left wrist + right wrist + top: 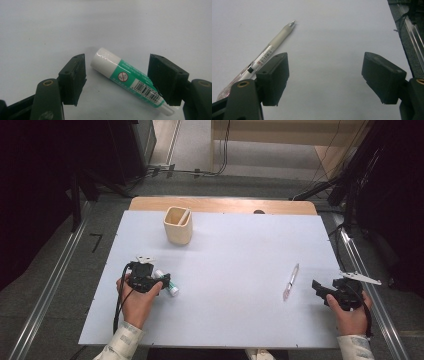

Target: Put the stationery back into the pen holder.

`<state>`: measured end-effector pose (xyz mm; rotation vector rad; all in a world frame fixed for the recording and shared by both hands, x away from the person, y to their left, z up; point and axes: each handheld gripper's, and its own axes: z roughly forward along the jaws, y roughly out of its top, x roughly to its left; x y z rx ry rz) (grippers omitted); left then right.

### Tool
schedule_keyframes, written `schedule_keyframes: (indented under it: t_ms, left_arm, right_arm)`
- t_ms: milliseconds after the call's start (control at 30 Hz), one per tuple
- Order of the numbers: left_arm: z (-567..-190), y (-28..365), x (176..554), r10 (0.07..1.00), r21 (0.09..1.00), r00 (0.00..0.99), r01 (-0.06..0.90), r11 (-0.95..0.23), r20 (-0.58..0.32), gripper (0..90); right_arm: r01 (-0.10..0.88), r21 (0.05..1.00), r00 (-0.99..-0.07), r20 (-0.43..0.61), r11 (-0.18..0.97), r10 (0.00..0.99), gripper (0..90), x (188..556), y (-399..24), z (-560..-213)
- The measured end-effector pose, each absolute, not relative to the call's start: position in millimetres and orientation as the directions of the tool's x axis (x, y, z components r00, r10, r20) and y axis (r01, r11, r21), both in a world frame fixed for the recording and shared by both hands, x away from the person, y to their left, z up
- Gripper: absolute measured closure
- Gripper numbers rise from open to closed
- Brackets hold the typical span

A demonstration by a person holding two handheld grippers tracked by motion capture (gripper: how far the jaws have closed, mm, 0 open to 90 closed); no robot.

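Overhead and gripper views of a tabletop pick-up in progress. The left gripper (161, 281) lies low over the white table (235, 250) with its jaws spread wide to either side of a glue stick (128, 81). The pads stand apart from the tube, except that the right-hand pad overlaps the barcode end and contact there cannot be judged; nothing is gripped yet. The jaws bracket the tube across its narrow width, probably so that closing them will pinch the round body rather than push it along the table.

The glue stick lies flat on the near left part of the table, just in front of the left hand (135, 300), set at a slant between the jaws. It is a short cylinder with a glossy white cap end pointing away from the camera, a green label with a small round red prohibition mark, a white barcode patch, and a pale clear base.

The right gripper (320, 290) rests at the near right edge, its jaws also wide apart and holding nothing. A pen (262, 58) with a frosted barrel lies just beside its left jaw, outside the gap, tip pointing away. This placement suggests that the right hand waits while the left works.

A pale wooden cup (178, 225) stands upright at the far left of the table, well apart from both grippers, with a slim light stick leaning inside; it is likely the holder for such items.
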<state>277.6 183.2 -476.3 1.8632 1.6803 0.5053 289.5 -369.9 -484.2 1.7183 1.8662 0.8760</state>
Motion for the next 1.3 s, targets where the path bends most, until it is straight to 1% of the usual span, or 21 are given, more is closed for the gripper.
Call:
schedule_keyframes:
  t_ms: [300, 367, 400, 533, 600, 667, 833, 900, 1133, 1300]
  left_arm:
    - [-482, 176, 277, 0.986, 0.612, 0.126, 0.79, -0.036, -0.105, 28.8]
    - [-484, 173, 278, 0.986, 0.6, 0.129, 0.799, -0.043, -0.101, 28.3]
    - [-486, 172, 278, 0.986, 0.596, 0.131, 0.801, -0.046, -0.099, 26.6]
    - [-489, 166, 279, 0.984, 0.583, 0.151, 0.81, -0.069, -0.093, 27.2]
    - [-492, 163, 279, 0.983, 0.574, 0.162, 0.814, -0.086, -0.082, 29.8]
    - [-493, 159, 279, 0.984, 0.574, 0.172, 0.811, -0.112, -0.05, 31.7]
    - [-493, 158, 278, 0.982, 0.58, 0.188, 0.8, -0.151, -0.004, 44.9]
    - [-493, 159, 278, 0.981, 0.579, 0.196, 0.799, -0.162, 0.003, 47.8]
    - [-492, 159, 277, 0.973, 0.587, 0.231, 0.786, -0.196, 0.014, 65.6]
    - [-492, 160, 277, 0.973, 0.589, 0.232, 0.785, -0.191, 0.007, 65.8]
  right_arm:
    - [0.701, 0.713, -0.12, 0.089, 0.021, 0.989, 20.7, 289, -370, -484]
    - [0.702, 0.712, -0.12, 0.089, 0.021, 0.989, 20.6, 290, -369, -484]
    - [0.702, 0.712, -0.121, 0.088, 0.023, 0.989, 20.6, 290, -370, -484]
    - [0.702, 0.712, -0.121, 0.09, 0.021, 0.989, 20.7, 290, -369, -484]
    - [0.7, 0.713, -0.12, 0.09, 0.02, 0.989, 20.6, 290, -370, -484]
    - [0.701, 0.713, -0.117, 0.091, 0.018, 0.989, 20.7, 290, -370, -484]
    - [0.7, 0.714, -0.119, 0.089, 0.02, 0.989, 20.7, 290, -370, -484]
    - [0.7, 0.714, -0.12, 0.088, 0.021, 0.989, 20.7, 289, -370, -484]
    - [0.7, 0.714, -0.12, 0.088, 0.021, 0.989, 20.6, 289, -370, -484]
    - [0.7, 0.714, -0.119, 0.088, 0.021, 0.989, 20.6, 289, -371, -484]
